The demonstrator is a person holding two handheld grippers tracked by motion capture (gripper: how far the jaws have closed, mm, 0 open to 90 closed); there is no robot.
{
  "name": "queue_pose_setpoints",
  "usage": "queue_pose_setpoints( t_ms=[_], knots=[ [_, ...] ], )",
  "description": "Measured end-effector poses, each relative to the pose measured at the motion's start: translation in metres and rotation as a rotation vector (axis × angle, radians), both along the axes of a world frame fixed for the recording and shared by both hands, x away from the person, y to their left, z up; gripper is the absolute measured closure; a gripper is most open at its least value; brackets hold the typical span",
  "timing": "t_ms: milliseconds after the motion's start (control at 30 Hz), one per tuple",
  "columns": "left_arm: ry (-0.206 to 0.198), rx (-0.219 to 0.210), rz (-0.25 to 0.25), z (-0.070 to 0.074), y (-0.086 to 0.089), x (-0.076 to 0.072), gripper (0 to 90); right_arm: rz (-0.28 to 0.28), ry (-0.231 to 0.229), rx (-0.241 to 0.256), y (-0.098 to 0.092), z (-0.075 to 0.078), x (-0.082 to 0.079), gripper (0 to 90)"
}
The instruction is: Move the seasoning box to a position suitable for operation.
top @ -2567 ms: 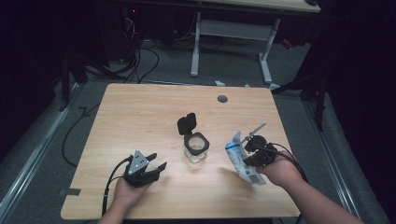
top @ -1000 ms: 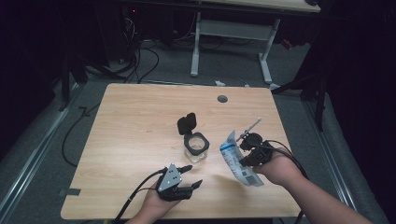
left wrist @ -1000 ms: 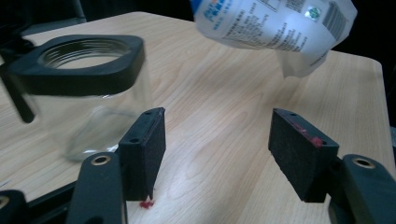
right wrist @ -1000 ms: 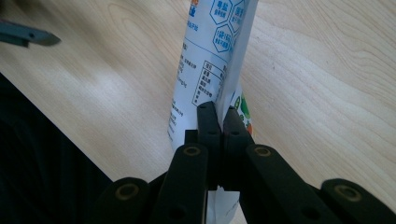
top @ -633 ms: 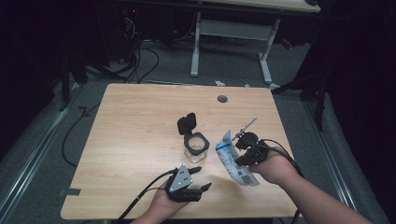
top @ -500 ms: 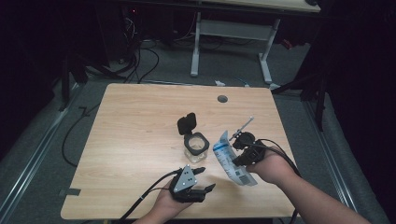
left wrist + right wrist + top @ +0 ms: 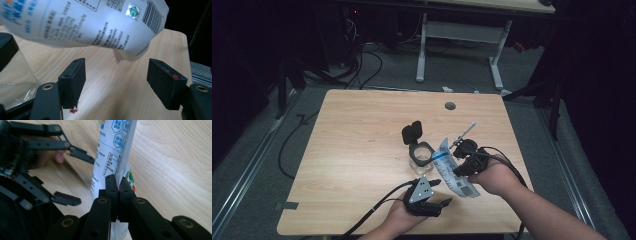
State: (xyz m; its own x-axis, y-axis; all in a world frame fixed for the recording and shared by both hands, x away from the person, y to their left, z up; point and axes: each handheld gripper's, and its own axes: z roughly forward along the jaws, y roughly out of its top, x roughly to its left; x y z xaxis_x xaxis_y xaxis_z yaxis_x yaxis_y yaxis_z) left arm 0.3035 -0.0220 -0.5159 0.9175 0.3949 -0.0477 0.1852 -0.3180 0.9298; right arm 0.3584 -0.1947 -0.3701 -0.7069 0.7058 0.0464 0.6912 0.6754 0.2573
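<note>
Taking the jar (image 7: 420, 159) as landmark, the left gripper (image 7: 438, 193) sits toward the person from it, a little to its right, near the table's (image 7: 357, 150) front edge. Its jaws stand wide apart with nothing between them; in the left gripper view the pads (image 7: 74, 80) gape just below the pouch's lower corner.

The jar is clear glass with its black lid (image 7: 411, 132) flipped open and tilted back on the far side. Glass is hard, smooth and breakable, so a knock from either tool could tip it.

Just right of the jar, touching or nearly touching its rim, hangs the pouch (image 7: 452, 169), held off the table and slanting down toward the person. The right gripper (image 7: 462, 166) has its jaws pinched shut on the pouch's edge. The pouch looks like thin printed plastic film: light, limp and slick, likely to fold or slide in a grip. A sealed edge or corner is the stiffest place to take it, and the free lower corner (image 7: 125, 56) is the one the left gripper can reach.

Left of and beyond the jar the table lies bare, leaving plenty of room; the right and front edges are near both hands.
</note>
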Motion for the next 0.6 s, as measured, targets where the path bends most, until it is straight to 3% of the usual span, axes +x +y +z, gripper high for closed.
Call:
queue_pose_setpoints(
  t_ms=[600],
  knots=[
    [-0.032,0.018,-0.001,-0.002,-0.016,0.0,28.0,0.042,-0.009,0.027,0.027,0.006,0.003,89.2]
  ],
)
